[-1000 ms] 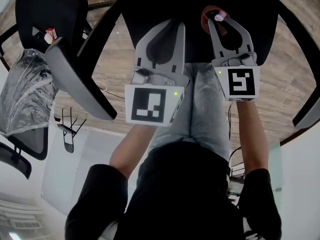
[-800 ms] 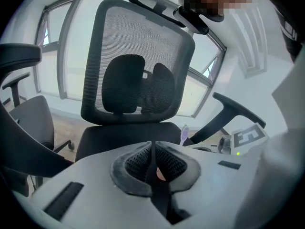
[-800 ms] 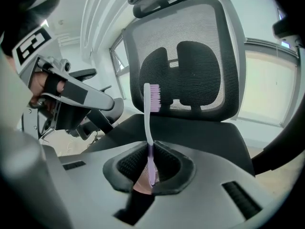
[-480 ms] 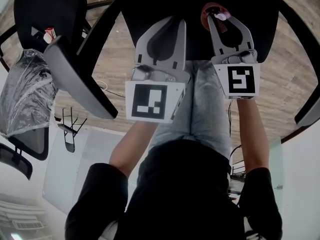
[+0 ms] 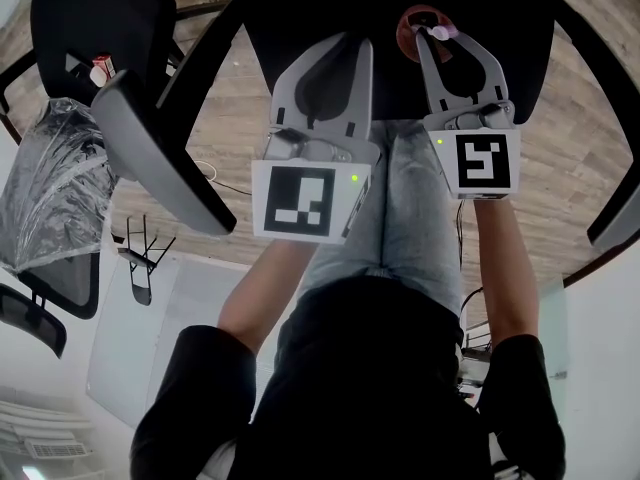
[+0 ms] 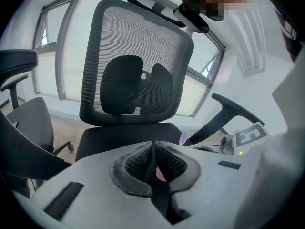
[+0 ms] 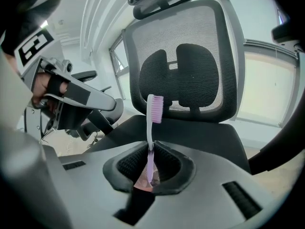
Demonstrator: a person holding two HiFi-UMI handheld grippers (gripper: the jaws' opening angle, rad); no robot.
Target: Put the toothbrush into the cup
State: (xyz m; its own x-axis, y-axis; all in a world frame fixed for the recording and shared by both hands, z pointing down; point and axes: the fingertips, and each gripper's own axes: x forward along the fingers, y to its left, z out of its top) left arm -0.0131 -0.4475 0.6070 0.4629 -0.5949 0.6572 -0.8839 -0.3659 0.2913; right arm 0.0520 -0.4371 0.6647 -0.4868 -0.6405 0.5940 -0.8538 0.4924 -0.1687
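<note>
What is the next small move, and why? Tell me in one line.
Probably ease the right gripper toward the cup so the toothbrush head enters it. It is shut on the toothbrush, whose head overlaps the cup's mouth in the head view. The left gripper is shut and empty.

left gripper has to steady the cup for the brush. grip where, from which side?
Pinch the cup wall at its left rim, coming in from the left gripper side. It stands mouth up on the chair seat, and the right gripper with the toothbrush hangs over its right part, so the left rim looks free. The left jaws are together: open them first.
</note>
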